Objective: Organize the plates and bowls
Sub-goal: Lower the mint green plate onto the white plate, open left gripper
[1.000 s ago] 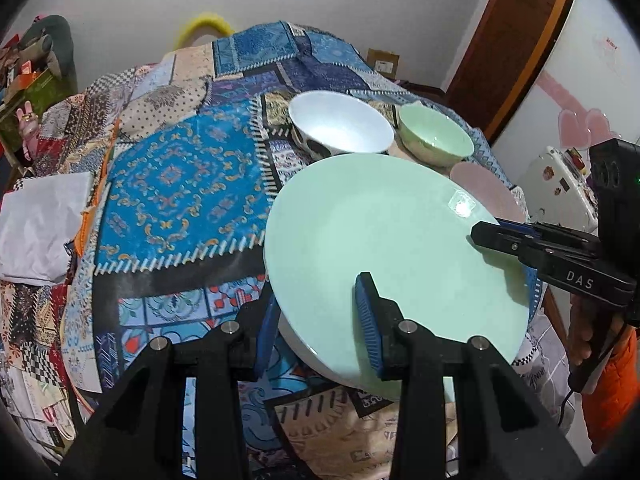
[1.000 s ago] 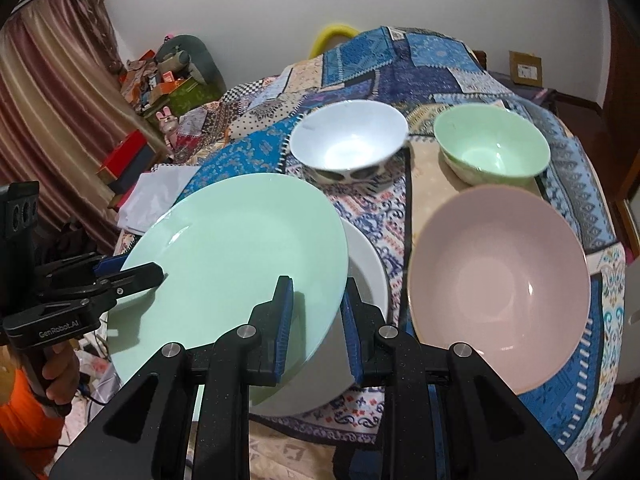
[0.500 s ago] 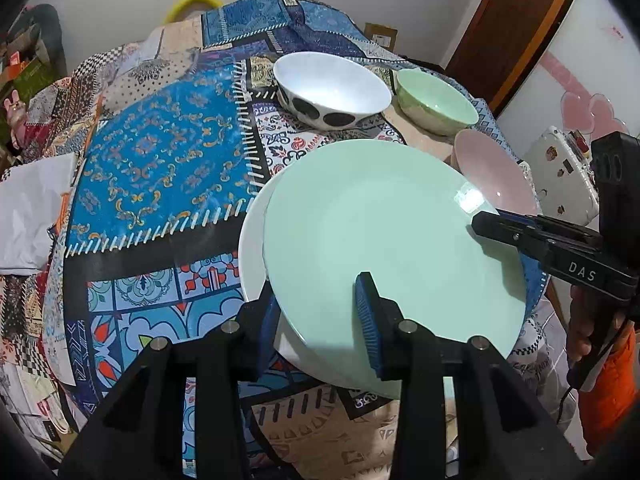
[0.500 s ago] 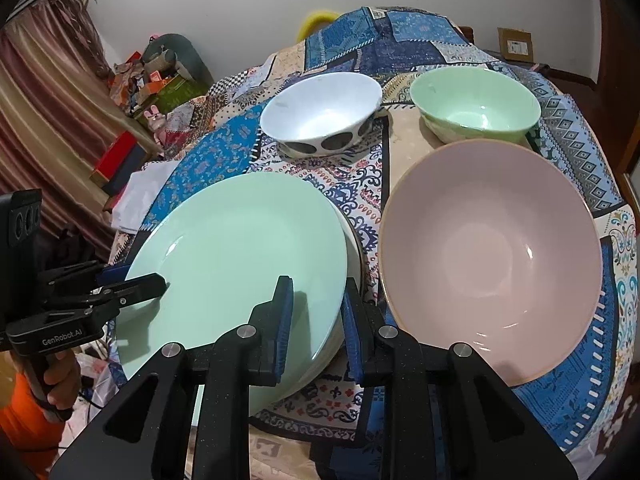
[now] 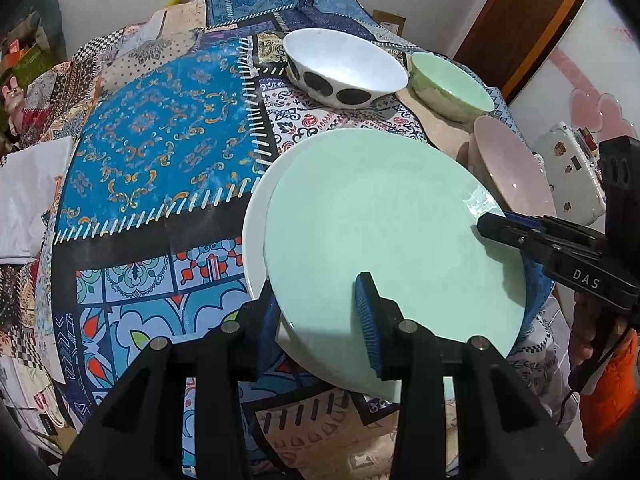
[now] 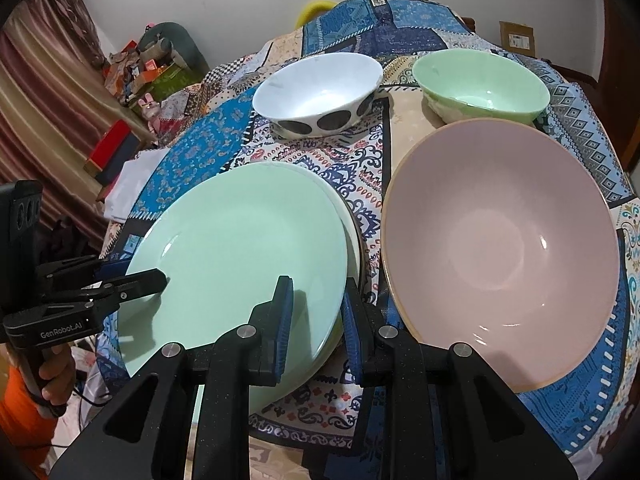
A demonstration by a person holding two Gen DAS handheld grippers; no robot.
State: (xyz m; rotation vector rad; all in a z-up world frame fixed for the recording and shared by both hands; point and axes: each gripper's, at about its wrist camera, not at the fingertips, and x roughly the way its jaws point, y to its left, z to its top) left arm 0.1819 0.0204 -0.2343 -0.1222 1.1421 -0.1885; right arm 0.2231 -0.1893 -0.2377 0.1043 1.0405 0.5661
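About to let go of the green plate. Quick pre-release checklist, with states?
1. Left gripper jaws clamp the green plate rim: ok.
2. Right gripper jaws clamp the opposite rim: ok.
3. Green plate lined up over the white plate: ok, slightly offset, a white crescent shows on one side.
4. Green plate fully seated on the white plate: cannot tell, the near edge looks raised.
5. Pink bowl apart from the plate stack: ok, a strip of tablecloth shows between.
6. White bowl and green bowl out of the way: ok.
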